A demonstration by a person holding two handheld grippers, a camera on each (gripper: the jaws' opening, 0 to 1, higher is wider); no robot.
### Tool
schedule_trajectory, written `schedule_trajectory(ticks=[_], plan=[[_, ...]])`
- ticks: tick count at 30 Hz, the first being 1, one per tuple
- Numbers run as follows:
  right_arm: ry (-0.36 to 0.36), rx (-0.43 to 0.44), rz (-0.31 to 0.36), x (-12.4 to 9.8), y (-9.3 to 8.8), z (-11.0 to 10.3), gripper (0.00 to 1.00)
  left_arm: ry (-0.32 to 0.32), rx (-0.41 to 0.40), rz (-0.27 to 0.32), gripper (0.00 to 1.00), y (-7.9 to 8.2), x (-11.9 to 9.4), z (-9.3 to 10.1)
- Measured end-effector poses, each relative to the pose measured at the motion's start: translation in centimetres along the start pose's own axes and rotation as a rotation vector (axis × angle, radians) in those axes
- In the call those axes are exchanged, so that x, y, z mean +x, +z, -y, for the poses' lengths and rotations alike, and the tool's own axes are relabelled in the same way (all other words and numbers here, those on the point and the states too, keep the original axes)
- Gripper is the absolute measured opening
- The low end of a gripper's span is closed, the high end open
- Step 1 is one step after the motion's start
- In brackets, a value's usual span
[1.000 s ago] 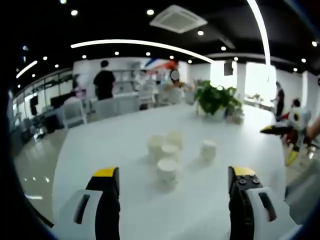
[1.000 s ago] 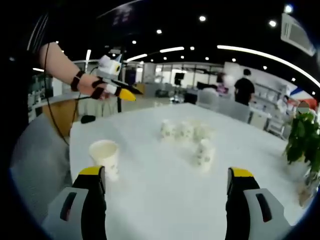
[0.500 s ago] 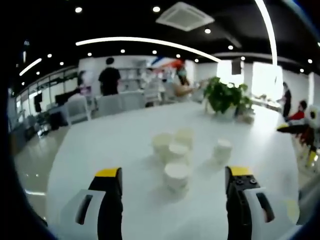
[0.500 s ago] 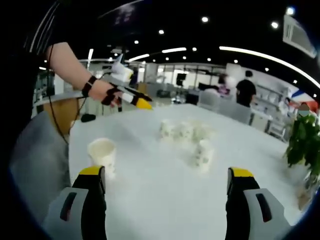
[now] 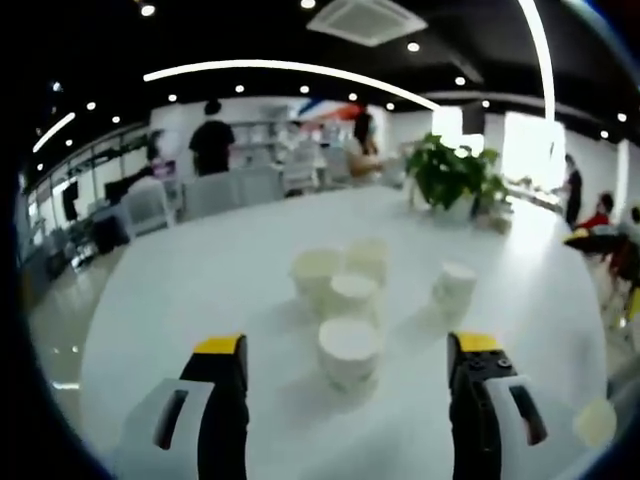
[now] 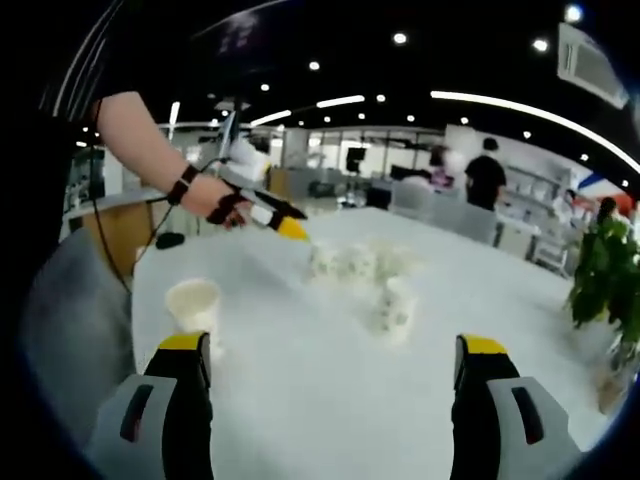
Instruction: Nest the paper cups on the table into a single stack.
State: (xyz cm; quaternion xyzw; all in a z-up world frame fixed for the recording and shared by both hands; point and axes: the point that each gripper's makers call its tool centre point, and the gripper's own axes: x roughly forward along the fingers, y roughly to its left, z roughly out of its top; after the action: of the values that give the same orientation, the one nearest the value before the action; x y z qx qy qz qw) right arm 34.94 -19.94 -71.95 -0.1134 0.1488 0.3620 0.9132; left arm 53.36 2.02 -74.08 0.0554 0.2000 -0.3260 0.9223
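1. A white table (image 5: pixel 180 300) carries a handful of paper cups, all standing apart and unstacked.
2. In the left gripper view, the left gripper (image 5: pixel 345 385) hangs low over the table with its jaws spread wide and nothing between them.
3. The near cup (image 5: pixel 348 352) stands on the table just ahead of those jaws, roughly centred in the gap.
4. Behind it a cluster (image 5: pixel 340 275) of three cups stands close together, and a side cup (image 5: pixel 455 288) stands off to the right, near but apart.
5. A plant (image 5: pixel 455 178) sits at the far end of the table.
6. In the right gripper view, the right gripper (image 6: pixel 335 395) is also released, jaws wide, holding nothing.
7. A lone cup (image 6: pixel 194 305) stands just beyond its left jaw, well apart from the others.
8. The person's left hand (image 6: pixel 215 198) shows there too, its gripper's yellow tip close by the cluster.
9. People stand in the background behind the table.
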Motion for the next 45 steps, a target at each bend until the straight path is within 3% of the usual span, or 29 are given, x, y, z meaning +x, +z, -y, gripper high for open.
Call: schedule_trajectory(ticks=[10, 20, 27, 45], plan=[[-0.006, 0.029, -0.005, -0.9, -1.4, 0.3, 1.0, 0.006, 0.002, -0.049, 0.73, -1.8, 1.6, -0.1], [-0.017, 0.062, 0.0, -1.2, -1.9, 0.7, 1.0, 0.005, -0.009, -0.061, 0.68, -1.6, 3.1, -0.1], [-0.01, 0.079, -0.007, -1.1, -2.3, 0.7, 1.0, -0.033, 0.013, -0.093, 0.57, -1.9, 3.8, 0.5], [-0.01, 0.097, -0.006, -0.8, -2.5, 1.0, 0.99, -0.062, 0.013, -0.128, 0.46, -2.5, 5.0, 0.9]])
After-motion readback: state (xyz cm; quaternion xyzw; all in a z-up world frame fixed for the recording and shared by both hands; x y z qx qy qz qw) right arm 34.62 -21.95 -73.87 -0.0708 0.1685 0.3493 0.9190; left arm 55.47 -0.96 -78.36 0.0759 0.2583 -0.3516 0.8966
